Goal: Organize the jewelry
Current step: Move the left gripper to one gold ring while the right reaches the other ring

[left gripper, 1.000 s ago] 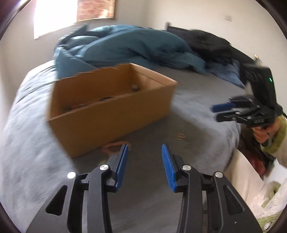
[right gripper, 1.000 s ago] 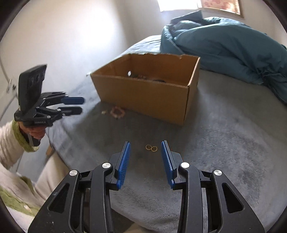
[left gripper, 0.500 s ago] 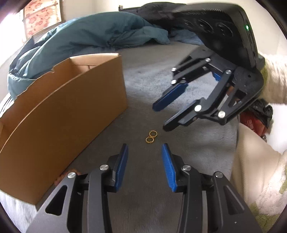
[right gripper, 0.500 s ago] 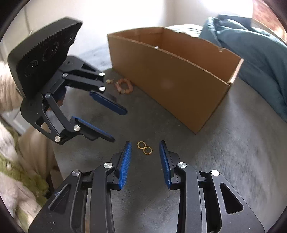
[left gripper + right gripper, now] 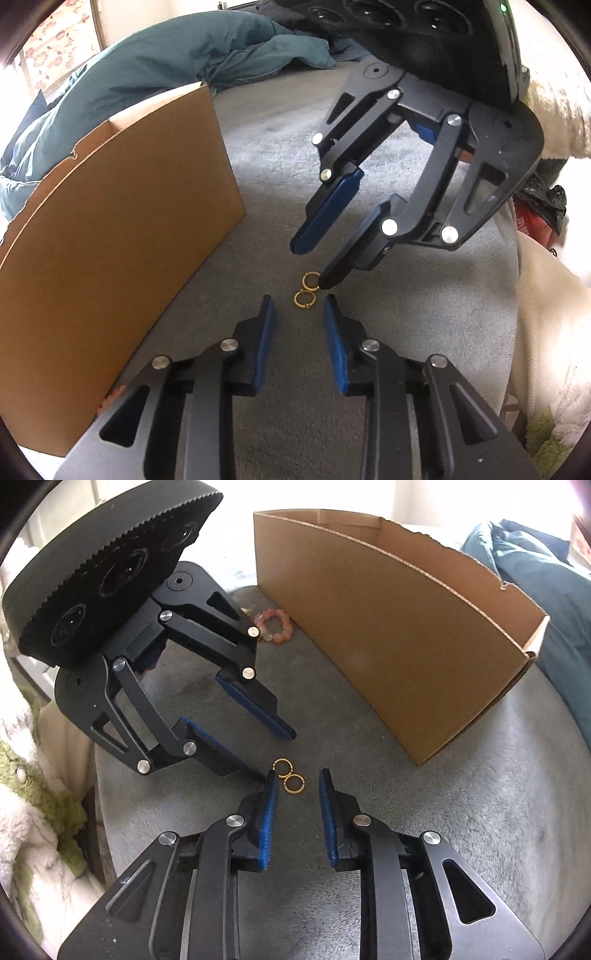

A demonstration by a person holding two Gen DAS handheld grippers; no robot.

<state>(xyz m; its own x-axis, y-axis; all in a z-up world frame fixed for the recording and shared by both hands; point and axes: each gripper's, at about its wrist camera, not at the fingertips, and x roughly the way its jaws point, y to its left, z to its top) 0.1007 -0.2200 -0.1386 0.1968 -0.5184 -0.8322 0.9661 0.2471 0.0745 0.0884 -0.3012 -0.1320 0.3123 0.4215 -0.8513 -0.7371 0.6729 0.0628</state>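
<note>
1. Since the earlier frames, both tools had been brought lower and closer together over two gold rings (image 5: 306, 290), which were seen larger and nearer the fingertips than half a second before.

2. From the left wrist view, the left gripper (image 5: 299, 314) was seen with its blue pads spread apart and nothing held between them. The rings lay just ahead of its fingertips, touching each other on the grey blanket (image 5: 424, 306). The right gripper (image 5: 314, 264) was seen ahead and to the right, angled down, its fingers parted. One of its fingertips (image 5: 328, 282) was placed just beside the farther ring; whether contact was made could not be told. A cardboard box (image 5: 122, 236) stood to the left of the tool, and a teal duvet (image 5: 155, 70) was heaped beyond it. A small patch of pink was glimpsed at the box's lower edge, but it could not be identified.

3. From the right wrist view, the right gripper (image 5: 295, 775) was likewise seen spread, with nothing pinched. The rings (image 5: 289, 777) lay just ahead of its tips, nearer the left pad (image 5: 269, 812). The left gripper (image 5: 275, 751) was seen ahead and to the left, its fingers held apart, the nearer tip ending just beside the rings. A pink bead bracelet (image 5: 275, 626) lay farther ahead on the blanket (image 5: 480, 812), beyond the left tool and near the corner of the box (image 5: 388, 646). The duvet (image 5: 554, 590) was seen behind the box, at the right.
</note>
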